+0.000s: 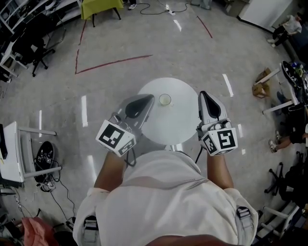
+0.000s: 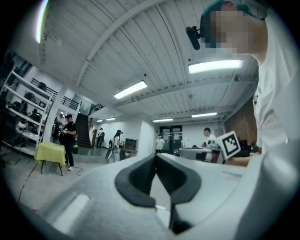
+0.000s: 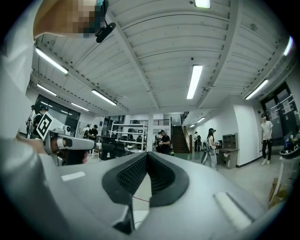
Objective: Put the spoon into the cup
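Note:
A small pale cup (image 1: 165, 99) stands upright near the middle of the round white table (image 1: 180, 120). No spoon shows in any view. My left gripper (image 1: 146, 100) hovers at the table's left edge, just left of the cup. Its jaws meet at the tips with nothing between them (image 2: 156, 157). My right gripper (image 1: 203, 94) is held at the table's right edge, also shut and empty (image 3: 147, 154). Both gripper views look up and outward at the ceiling and room, so neither shows the cup or the table.
The table stands on a shiny grey floor with red tape lines (image 1: 113, 62). A white side table (image 1: 14, 153) and cables lie at the left, a yellow-green table (image 1: 100, 6) at the back, chairs and bags (image 1: 288, 139) at the right. Several people stand far off.

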A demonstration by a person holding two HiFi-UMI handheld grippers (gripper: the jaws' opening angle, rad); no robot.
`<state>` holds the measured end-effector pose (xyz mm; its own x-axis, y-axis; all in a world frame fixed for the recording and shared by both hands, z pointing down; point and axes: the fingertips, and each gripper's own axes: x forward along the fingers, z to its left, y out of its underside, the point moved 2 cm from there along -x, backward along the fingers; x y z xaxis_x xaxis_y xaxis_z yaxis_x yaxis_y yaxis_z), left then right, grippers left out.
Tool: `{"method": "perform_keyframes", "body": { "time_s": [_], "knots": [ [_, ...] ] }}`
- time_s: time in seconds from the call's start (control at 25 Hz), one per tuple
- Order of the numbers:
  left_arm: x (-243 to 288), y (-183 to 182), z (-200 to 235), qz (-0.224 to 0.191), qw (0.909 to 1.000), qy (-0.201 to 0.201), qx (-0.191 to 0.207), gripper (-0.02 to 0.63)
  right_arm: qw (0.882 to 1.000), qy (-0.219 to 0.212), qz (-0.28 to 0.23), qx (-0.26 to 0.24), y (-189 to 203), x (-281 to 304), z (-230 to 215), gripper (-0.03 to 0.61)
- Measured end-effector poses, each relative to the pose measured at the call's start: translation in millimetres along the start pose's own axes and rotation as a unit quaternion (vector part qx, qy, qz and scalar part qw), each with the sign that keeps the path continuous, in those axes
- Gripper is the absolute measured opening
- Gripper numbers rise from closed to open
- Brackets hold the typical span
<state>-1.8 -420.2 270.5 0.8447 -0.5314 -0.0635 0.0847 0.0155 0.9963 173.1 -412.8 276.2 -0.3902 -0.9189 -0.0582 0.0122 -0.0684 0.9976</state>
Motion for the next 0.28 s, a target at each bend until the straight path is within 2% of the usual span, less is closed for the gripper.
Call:
{"method": "perform_keyframes", "body": {
  "time_s": [0.28],
  "knots": [
    [-8.9,2.0,-10.8,0.003,1.0000,0.005,0.002,0.000,1.000,-0.009,0.007,-0.013,-0.6,-8.9,14.1,0.005]
  ]
}}
